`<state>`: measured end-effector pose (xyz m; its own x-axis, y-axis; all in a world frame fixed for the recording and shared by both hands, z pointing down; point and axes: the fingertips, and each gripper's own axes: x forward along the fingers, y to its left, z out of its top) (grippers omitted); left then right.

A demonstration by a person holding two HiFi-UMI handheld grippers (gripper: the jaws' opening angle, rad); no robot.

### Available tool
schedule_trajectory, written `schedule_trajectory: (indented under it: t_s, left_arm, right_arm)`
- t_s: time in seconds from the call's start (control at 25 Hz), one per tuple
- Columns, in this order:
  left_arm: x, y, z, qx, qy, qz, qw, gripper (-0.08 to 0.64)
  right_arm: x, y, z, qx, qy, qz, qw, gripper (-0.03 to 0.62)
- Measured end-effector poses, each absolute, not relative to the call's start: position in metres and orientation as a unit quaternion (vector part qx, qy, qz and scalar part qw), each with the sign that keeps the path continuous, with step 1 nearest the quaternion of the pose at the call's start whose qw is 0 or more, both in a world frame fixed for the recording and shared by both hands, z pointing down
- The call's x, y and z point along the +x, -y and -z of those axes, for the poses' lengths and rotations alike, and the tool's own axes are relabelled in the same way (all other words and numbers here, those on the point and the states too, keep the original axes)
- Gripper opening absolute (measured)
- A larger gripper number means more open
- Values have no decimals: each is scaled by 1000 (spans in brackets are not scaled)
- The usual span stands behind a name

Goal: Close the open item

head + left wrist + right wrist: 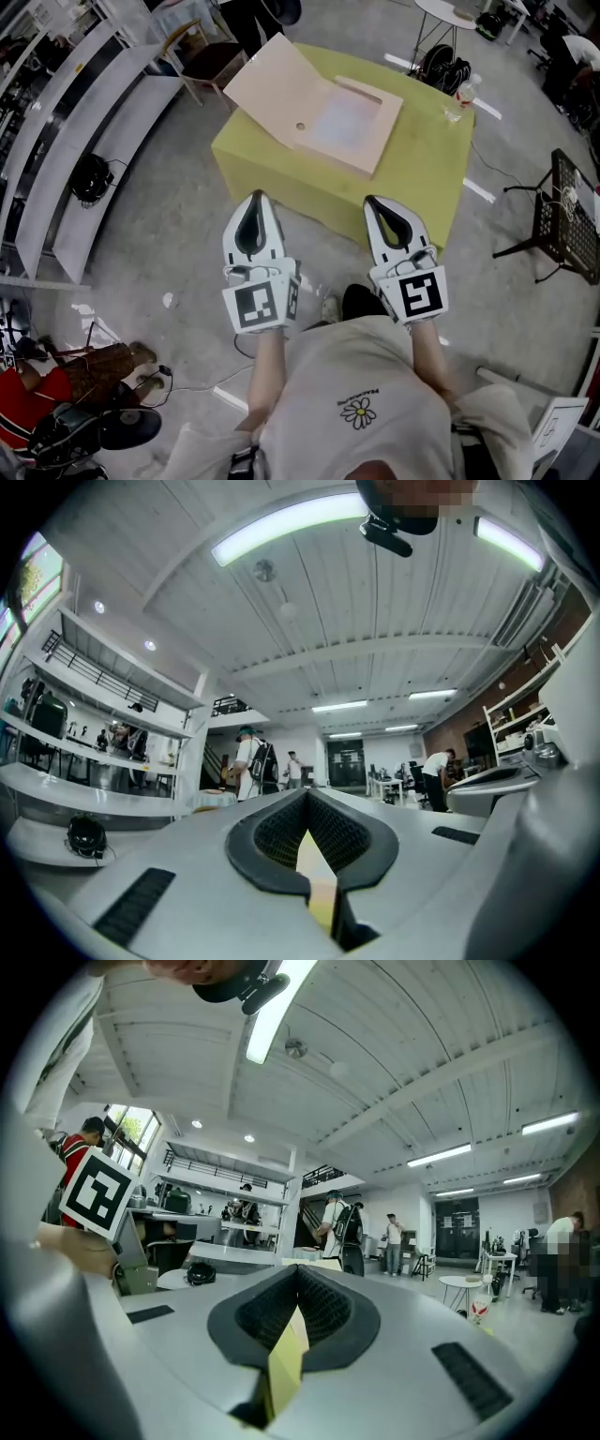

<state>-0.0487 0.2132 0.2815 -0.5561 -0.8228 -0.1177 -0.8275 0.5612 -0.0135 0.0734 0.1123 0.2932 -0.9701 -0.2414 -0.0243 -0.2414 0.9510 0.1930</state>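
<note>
One pink box [349, 157], lid [272, 84] raised, on yellow table [412, 187]; bottle [460, 97] at corner.

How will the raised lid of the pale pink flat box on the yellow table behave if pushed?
The pale pink lid looks thin, flat and rigid, so it probably swings down about its hinged edge rather than bending. The shallow box seems light, so it might slide on the smooth yellow table if pushed sideways.
</note>
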Motion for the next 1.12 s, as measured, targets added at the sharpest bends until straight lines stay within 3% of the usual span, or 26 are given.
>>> schedule_trajectory:
  t_s: [0.44,0.68,1.12]
  left_arm:
    - [-70,-212,-298,-460,-887,-25,35,14]
    - [-95,-193,-299,-435,-899,-6,43,14]
    - [-182,-86,-256,-409,-904,22,119,14]
  right_arm:
    - [60,-103,-313,-129,-989,-63,-37,12]
    - [16,-73,-320,-96,-994,-44,-21,12]
    - [-65,45,-317,-93,-995,-30,-17,12]
